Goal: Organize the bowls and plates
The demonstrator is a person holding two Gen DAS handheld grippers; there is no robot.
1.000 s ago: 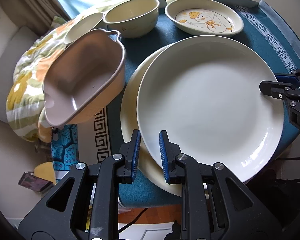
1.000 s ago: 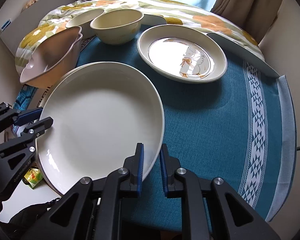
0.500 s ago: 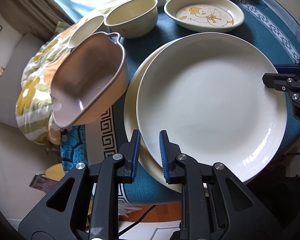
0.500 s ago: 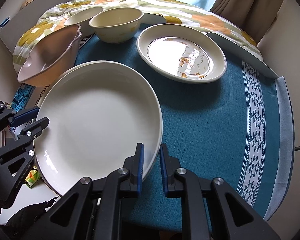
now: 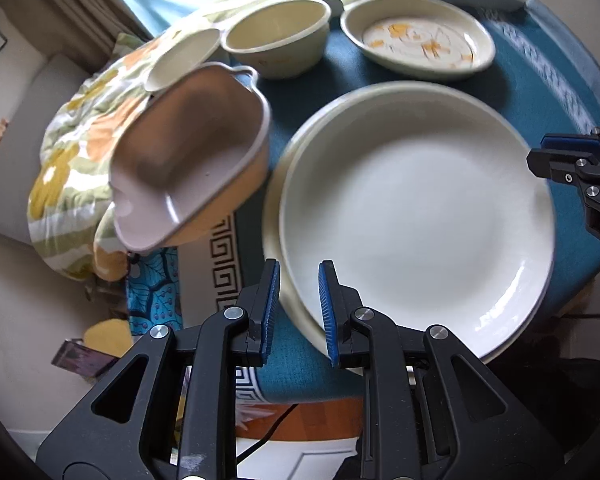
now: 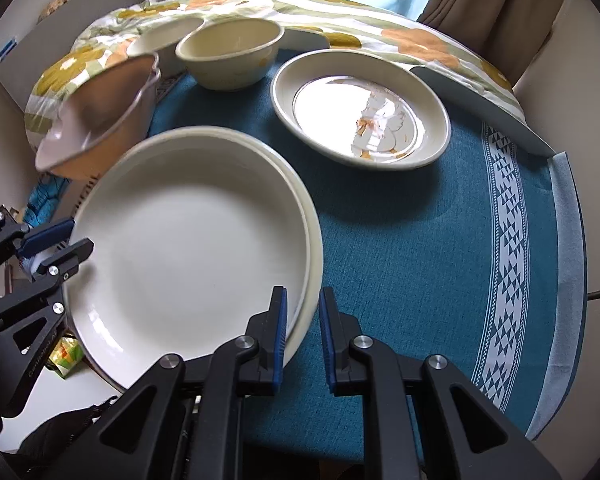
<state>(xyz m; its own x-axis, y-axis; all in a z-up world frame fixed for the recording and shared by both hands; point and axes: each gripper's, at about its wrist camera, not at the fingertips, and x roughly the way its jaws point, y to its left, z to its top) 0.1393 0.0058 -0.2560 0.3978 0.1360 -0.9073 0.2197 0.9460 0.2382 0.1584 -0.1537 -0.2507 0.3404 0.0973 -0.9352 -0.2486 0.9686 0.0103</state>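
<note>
Left gripper (image 5: 299, 308) pointed steeply down, jaws drawn close with only a narrow gap — blue pads (image 5: 271, 304) pinched the near rim of the white plate (image 5: 416, 216). Right gripper (image 6: 303, 332) also angled steeply down, jaws equally narrow, clamped on the opposite rim of the same plate. Both sat on opposite edges, fingers facing each other — each one's black frame showed at the edge of the other's camera. No hand or sleeve was in view.
</note>
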